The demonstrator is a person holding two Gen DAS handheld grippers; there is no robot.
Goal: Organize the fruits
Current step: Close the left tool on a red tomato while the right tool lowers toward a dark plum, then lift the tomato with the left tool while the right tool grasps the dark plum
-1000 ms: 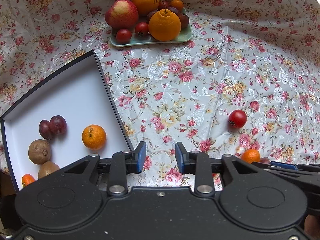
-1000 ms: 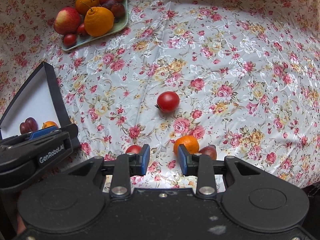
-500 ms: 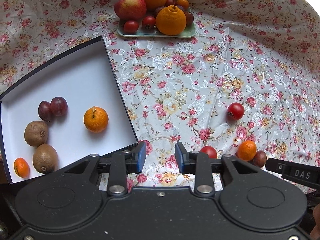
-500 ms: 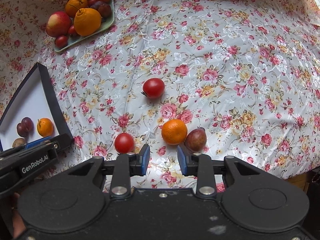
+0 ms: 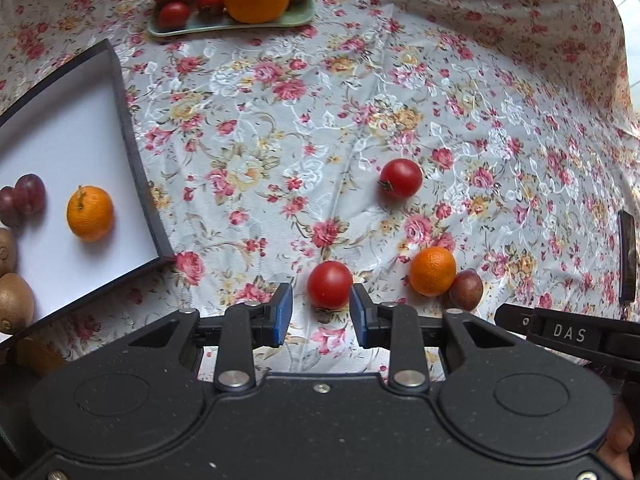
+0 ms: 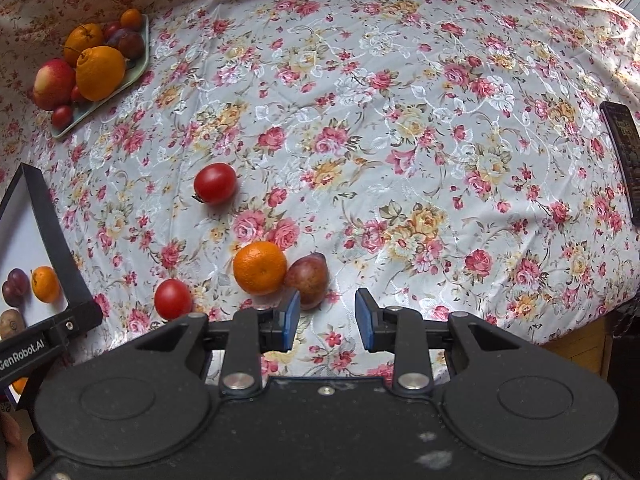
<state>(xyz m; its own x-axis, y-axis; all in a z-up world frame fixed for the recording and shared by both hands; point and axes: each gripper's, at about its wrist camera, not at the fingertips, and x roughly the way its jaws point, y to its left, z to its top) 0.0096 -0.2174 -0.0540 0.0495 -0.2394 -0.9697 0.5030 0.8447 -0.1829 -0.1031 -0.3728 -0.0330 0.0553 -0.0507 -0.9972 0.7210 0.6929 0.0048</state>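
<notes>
Loose fruit lies on the flowered cloth: a near red tomato (image 5: pixel 330 284), a far tomato (image 5: pixel 401 178), a small orange (image 5: pixel 432 271) and a dark red plum (image 5: pixel 466 288) touching it. My left gripper (image 5: pixel 320 312) points down over the near tomato, which shows between its blue pads (image 5: pixel 283 314). The jaws are closing, but the pads do not press on it. My right gripper (image 6: pixel 327 314) stands open and empty, with the plum (image 6: pixel 307 280) and orange (image 6: pixel 260 267) just left of its left pad.
A dark-rimmed white box (image 5: pixel 132 152) at the left holds an orange (image 5: pixel 90 213), plums (image 5: pixel 28 194) and kiwis (image 5: pixel 12 296). A green plate (image 5: pixel 224 24) piled with fruit stands at the back. A dark flat device (image 6: pixel 624 160) lies near the right table edge.
My left gripper has moved right and lower, from beside the box to over the near tomato. My right gripper has shifted right, so the orange and plum now lie left of its jaws.
</notes>
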